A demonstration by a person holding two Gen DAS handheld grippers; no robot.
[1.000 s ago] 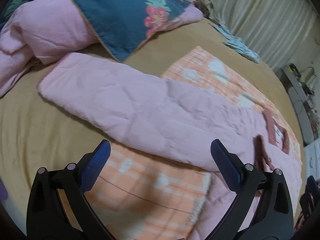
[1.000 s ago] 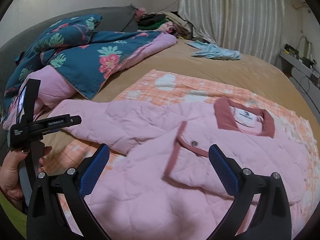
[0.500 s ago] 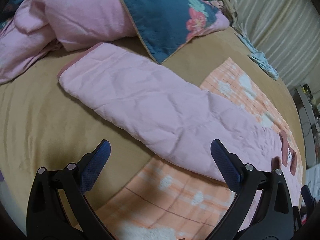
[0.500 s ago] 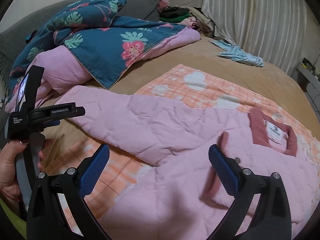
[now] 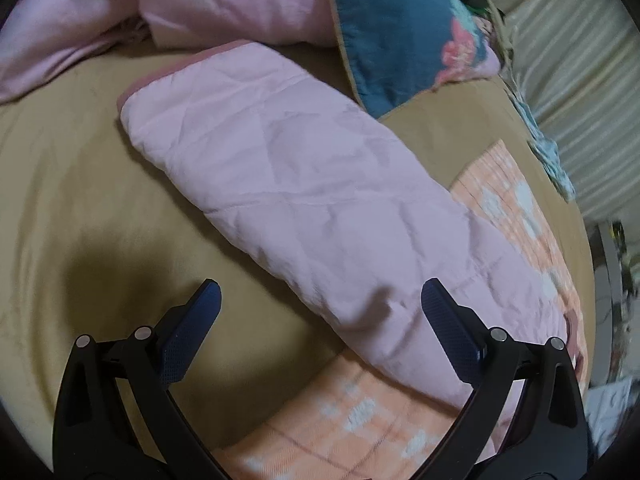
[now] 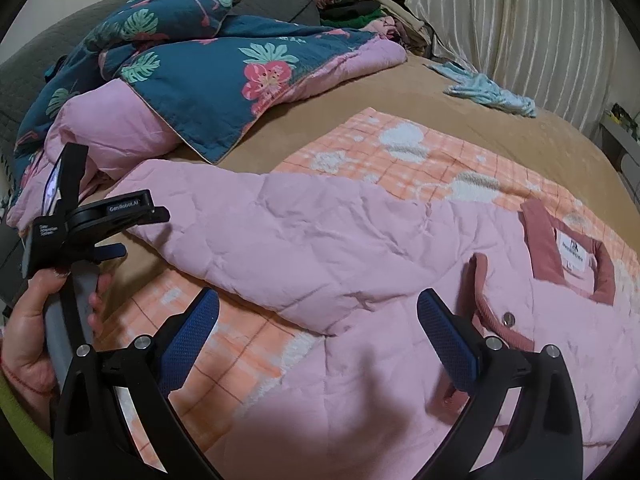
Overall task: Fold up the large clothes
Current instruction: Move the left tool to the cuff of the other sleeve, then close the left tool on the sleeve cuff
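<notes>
A: Left wrist: the left gripper (image 5: 316, 312) hangs released over the pink jacket's sleeve (image 5: 288, 184), cuff farther ahead on the bed (image 5: 60, 184). A careless pinch might catch the orange blanket (image 5: 360, 416) too.

B: Right wrist: the right gripper (image 6: 316, 320) is spread, empty (jacket body (image 6: 380, 380) directly beneath).

Pink quilted jacket (image 6: 360, 280) lies flat on bed, sleeve (image 5: 288, 184) outstretched.
</notes>
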